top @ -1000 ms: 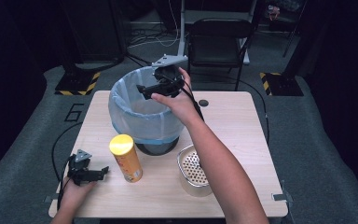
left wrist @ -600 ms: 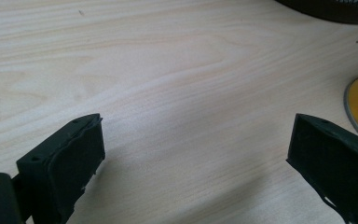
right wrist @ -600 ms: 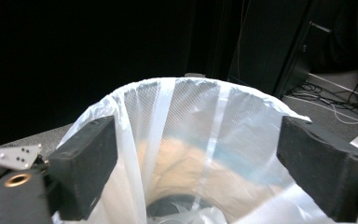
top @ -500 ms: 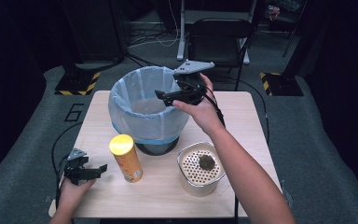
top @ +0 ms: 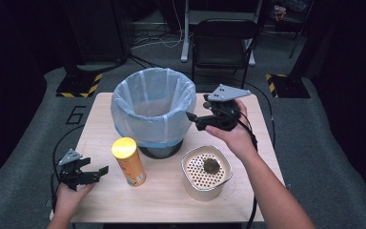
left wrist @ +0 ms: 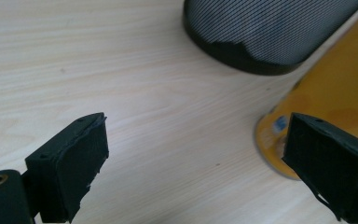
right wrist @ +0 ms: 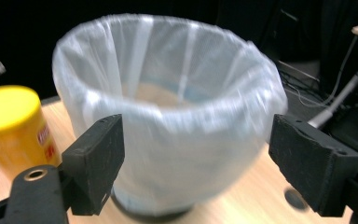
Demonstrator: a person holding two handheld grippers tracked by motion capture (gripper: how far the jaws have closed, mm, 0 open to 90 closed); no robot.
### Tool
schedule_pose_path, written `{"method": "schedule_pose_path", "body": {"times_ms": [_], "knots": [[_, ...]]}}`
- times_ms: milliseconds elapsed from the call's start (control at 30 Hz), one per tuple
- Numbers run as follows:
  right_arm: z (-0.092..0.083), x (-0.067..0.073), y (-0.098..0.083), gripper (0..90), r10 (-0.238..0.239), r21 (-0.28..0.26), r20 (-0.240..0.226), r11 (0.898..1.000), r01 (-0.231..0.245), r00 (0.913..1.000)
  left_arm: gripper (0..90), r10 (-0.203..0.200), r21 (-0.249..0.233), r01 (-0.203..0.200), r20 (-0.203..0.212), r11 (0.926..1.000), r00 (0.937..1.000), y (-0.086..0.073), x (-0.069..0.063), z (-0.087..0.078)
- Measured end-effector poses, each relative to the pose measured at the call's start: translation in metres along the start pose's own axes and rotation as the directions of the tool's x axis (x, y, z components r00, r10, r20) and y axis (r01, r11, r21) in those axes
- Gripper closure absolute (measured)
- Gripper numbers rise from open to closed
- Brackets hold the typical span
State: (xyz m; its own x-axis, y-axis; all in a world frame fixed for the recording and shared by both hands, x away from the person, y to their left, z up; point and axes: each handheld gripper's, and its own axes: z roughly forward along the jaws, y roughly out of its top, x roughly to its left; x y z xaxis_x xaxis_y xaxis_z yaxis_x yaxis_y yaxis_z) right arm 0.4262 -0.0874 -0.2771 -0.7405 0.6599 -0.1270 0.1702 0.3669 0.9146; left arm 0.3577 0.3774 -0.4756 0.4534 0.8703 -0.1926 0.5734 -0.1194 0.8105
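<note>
**A:** Starting near: anything new at the left gripper (top: 97, 172)?

**B:** Nothing new. Sits low at the near left of the table (top: 171, 202) as half a second ago, jaws spread wide, holding nothing, aimed at the foot of the yellow can (left wrist: 326, 107) just to its right

**A:** And at the near right?

**B:** Same there. Perforated pot (top: 205, 194) standing as before, with a dark lump (top: 211, 165) lying in it, untouched

**A:** Then the change farther back?

**B:** Yes, at the right gripper (top: 194, 121). Hung over the lined bin (top: 152, 109) a second ago, crossed its right rim half a second ago, now hovers right of the bin and apart from it. Jaws spread, nothing between them, pointing left at the bag wall (right wrist: 177, 154)

**A:** Meaning for the work?

**B:** Probably one drop into the bin finished. Bin upright in the middle of the table, toward the far edge, with something brownish low inside, too blurred to name. Leaves the lump and the can out on the table, so likely a reach toward the near side next, the lump being closest to the freed gripper
</note>
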Motion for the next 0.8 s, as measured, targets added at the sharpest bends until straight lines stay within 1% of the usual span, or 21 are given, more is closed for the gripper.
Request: {"method": "schedule_pose_path", "body": {"times_ms": [33, 67, 100, 133, 200, 233, 267, 300, 333, 367, 400, 433, 467, 500, 533, 567, 633, 700, 733, 767, 800], "knots": [[-0.004, -0.001, -0.007, 18.2, -0.008, 0.003, 0.011, 1.0, 0.008, 0.9999, 6.2, 0.0, 0.0, 0.0, 0.0, 1.0, 1.0, 0.0, 0.0, 0.0], [-0.004, -0.001, -0.007, 18.2, -0.008, 0.003, 0.011, 1.0, 0.008, 0.9999, 6.2, 0.017, -0.006, -0.016, 0.011, 0.9998, 0.9998, 0.002, -0.002, -0.002], [-0.008, -0.001, -0.014, 18.4, -0.012, 0.009, 0.022, 1.0, 0.011, 0.9997, 6.1, 0.025, -0.012, -0.024, 0.024, 0.9996, 0.9994, 0.003, -0.005, -0.004], [-0.017, -0.002, -0.03, 18.6, -0.01, 0.029, 0.053, 1.0, 0.009, 0.9985, 6.1, 0.039, -0.019, -0.038, 0.029, 0.9991, 0.9988, 0.004, -0.007, -0.005], [-0.026, -0.005, -0.046, 19.5, 0.002, 0.032, 0.062, 0.999, -0.004, 0.9981, 6.1, 0.065, -0.013, -0.064, 0.07, 0.9979, 0.9954, 0.007, -0.015, -0.009], [-0.026, -0.005, -0.046, 19.5, 0.002, 0.032, 0.062, 0.999, -0.004, 0.9981, 6.5, 0.065, -0.013, -0.064, 0.07, 0.9979, 0.9954, 0.007, -0.015, -0.009], [-0.034, -0.008, -0.062, 23.0, 0.022, 0.025, 0.093, 0.999, -0.024, 0.9954, 6.9, 0.093, -0.005, -0.093, 0.08, 0.9956, 0.9925, 0.01, -0.022, -0.009], [-0.039, -0.009, -0.069, 24.9, 0.023, 0.007, 0.128, 1.0, -0.024, 0.9915, 6.9, 0.119, -0.004, -0.119, 0.09, 0.9929, 0.9888, 0.012, -0.025, -0.01], [-0.044, -0.011, -0.075, 24.8, 0.032, -0.008, 0.14, 0.999, -0.031, 0.9896, 6.9, 0.14, -0.003, -0.14, 0.103, 0.9901, 0.9848, 0.014, -0.028, -0.011], [-0.044, -0.011, -0.075, 24.8, 0.032, -0.008, 0.14, 0.999, -0.031, 0.9896, 6.8, 0.14, -0.003, -0.14, 0.103, 0.9901, 0.9848, 0.014, -0.028, -0.011], [-0.048, -0.013, -0.08, 24.8, 0.038, -0.008, 0.144, 0.999, -0.038, 0.9888, 6.8, 0.166, -0.004, -0.166, 0.112, 0.9861, 0.9798, 0.015, -0.031, -0.013], [-0.05, -0.014, -0.086, 24.7, 0.049, -0.012, 0.155, 0.999, -0.048, 0.9867, 6.7, 0.155, -0.024, -0.154, 0.131, 0.9879, 0.9792, 0.015, -0.036, -0.013], [-0.053, -0.016, -0.092, 24.4, 0.06, -0.003, 0.152, 0.998, -0.06, 0.9865, 6.4, 0.159, -0.037, -0.155, 0.14, 0.9872, 0.9772, 0.014, -0.038, -0.013], [-0.054, -0.017, -0.096, 23.8, 0.06, 0.006, 0.151, 0.998, -0.062, 0.9868, 6.1, 0.177, -0.029, -0.175, 0.164, 0.9841, 0.9704, 0.015, -0.038, -0.013], [-0.056, -0.018, -0.105, 23.7, 0.084, 0.009, 0.152, 0.996, -0.086, 0.9849, 5.8, 0.174, -0.04, -0.17, 0.193, 0.9847, 0.9655, 0.014, -0.041, -0.011], [-0.058, -0.019, -0.11, 23.7, 0.106, 0.002, 0.157, 0.994, -0.108, 0.982, 5.6, 0.174, -0.04, -0.17, 0.193, 0.9847, 0.9655, 0.014, -0.041, -0.011], [-0.058, -0.021, -0.114, 23.7, 0.113, 0.003, 0.153, 0.993, -0.115, 0.9817, 5.6, 0.179, -0.037, -0.175, 0.202, 0.9839, 0.9628, 0.013, -0.045, -0.007], [-0.058, -0.023, -0.122, 23.8, 0.125, 0.014, 0.17, 0.991, -0.13, 0.9774, 5.6, 0.19, -0.029, -0.188, 0.21, 0.9817, 0.959, 0.013, -0.047, -0.004], [-0.059, -0.024, -0.125, 23.8, 0.128, 0.02, 0.174, 0.991, -0.133, 0.9764, 5.6, 0.197, -0.028, -0.196, 0.213, 0.9802, 0.9568, 0.013, -0.048, -0.002], [-0.059, -0.025, -0.128, 23.7, 0.132, 0.026, 0.175, 0.99, -0.138, 0.9757, 5.6, 0.195, -0.028, -0.194, 0.215, 0.9806, 0.9568, 0.012, -0.049, -0.001], [-0.06, -0.026, -0.131, 23.7, 0.134, 0.031, 0.177, 0.99, -0.141, 0.9751, 5.7, 0.203, -0.024, -0.203, 0.22, 0.9788, 0.954, 0.012, -0.05, 0.0]]}}
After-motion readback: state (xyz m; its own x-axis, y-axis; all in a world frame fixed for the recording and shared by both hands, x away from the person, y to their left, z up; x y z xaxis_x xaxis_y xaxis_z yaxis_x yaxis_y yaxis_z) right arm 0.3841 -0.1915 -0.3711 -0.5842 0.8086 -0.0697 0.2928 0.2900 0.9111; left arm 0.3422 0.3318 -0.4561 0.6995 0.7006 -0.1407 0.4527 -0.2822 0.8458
